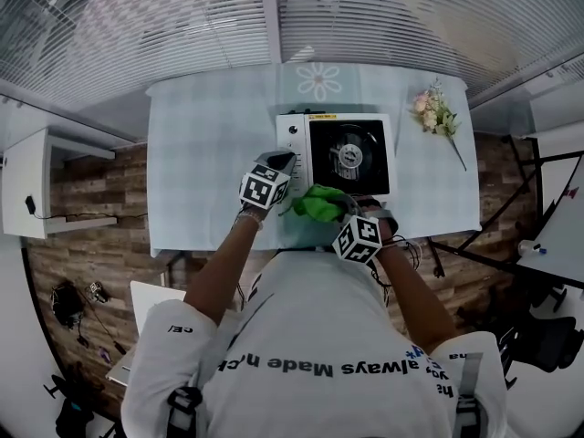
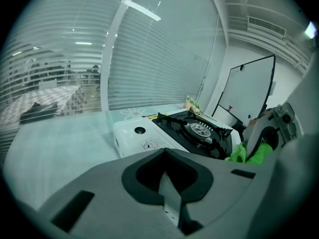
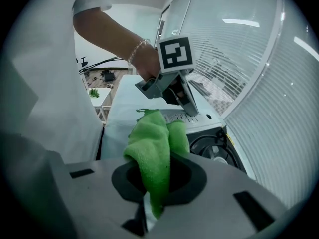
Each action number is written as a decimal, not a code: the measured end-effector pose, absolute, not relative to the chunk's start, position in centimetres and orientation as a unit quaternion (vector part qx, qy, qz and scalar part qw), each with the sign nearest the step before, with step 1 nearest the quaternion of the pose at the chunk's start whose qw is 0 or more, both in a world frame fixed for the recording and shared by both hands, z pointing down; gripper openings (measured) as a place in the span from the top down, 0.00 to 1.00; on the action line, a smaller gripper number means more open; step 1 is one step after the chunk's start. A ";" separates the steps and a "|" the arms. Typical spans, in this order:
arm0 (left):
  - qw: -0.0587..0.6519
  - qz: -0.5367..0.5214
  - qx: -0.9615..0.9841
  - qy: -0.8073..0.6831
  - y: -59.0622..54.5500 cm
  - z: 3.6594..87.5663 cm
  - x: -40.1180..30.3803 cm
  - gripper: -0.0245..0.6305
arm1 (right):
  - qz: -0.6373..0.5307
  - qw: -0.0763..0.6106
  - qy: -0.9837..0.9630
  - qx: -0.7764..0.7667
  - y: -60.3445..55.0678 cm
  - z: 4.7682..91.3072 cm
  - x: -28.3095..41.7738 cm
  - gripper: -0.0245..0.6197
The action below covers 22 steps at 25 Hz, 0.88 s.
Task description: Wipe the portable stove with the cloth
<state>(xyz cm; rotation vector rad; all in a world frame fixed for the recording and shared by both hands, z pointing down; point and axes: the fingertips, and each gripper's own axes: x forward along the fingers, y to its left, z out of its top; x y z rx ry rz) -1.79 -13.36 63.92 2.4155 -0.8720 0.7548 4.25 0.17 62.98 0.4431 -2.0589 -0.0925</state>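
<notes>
The portable stove [image 1: 338, 153] is white with a black burner top and stands on the table. A green cloth [image 1: 319, 203] hangs at its near edge, and my right gripper [image 1: 341, 212] is shut on it. In the right gripper view the cloth [image 3: 157, 143] bunches out from between the jaws, with the stove [image 3: 212, 131] just beyond. My left gripper [image 1: 276, 167] is shut with nothing in it, its tips over the stove's white control panel at the near left corner. The left gripper view shows the stove [image 2: 144, 136], its burner [image 2: 200, 129] and the cloth [image 2: 249, 153] at the right.
The table [image 1: 210, 144] has a pale checked cover. A small bunch of flowers [image 1: 436, 115] lies at the far right of it. A glass wall with blinds [image 1: 182, 26] runs behind the table. A whiteboard [image 2: 249, 91] stands to the right.
</notes>
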 end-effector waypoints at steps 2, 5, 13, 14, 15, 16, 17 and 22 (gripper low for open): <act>0.227 0.279 0.878 -0.315 -13.3 64.0 -1.7 0.95 | -0.029 0.495 -0.847 0.191 -0.3 63.3 5.2 0.92; 0.220 0.286 0.877 -0.318 -13.3 64.0 -1.7 0.95 | -0.014 0.495 -0.845 0.202 -0.9 63.6 6.8 0.92; 0.209 0.294 0.873 -0.328 -13.3 64.1 -1.8 0.95 | 0.019 0.490 -0.840 0.231 -2.0 64.0 9.8 0.92; 0.209 0.294 0.873 -0.329 -13.3 64.2 -1.7 0.95 | 0.021 0.489 -0.840 0.234 -2.1 64.0 10.1 0.92; 0.209 0.295 0.872 -0.331 -13.3 64.2 -1.7 0.95 | 0.023 0.489 -0.840 0.236 -2.1 64.0 10.4 0.92; 0.210 0.296 0.871 -0.332 -13.3 64.2 -1.7 0.95 | 0.024 0.488 -0.839 0.237 -2.1 64.0 10.7 0.92; 0.210 0.297 0.870 -0.333 -13.3 64.1 -1.7 0.95 | 0.025 0.488 -0.839 0.238 -2.1 64.0 11.0 0.92; 0.210 0.301 0.867 -0.338 -13.3 64.0 -1.7 0.95 | 0.024 0.501 -0.829 0.247 -2.1 63.8 12.7 0.92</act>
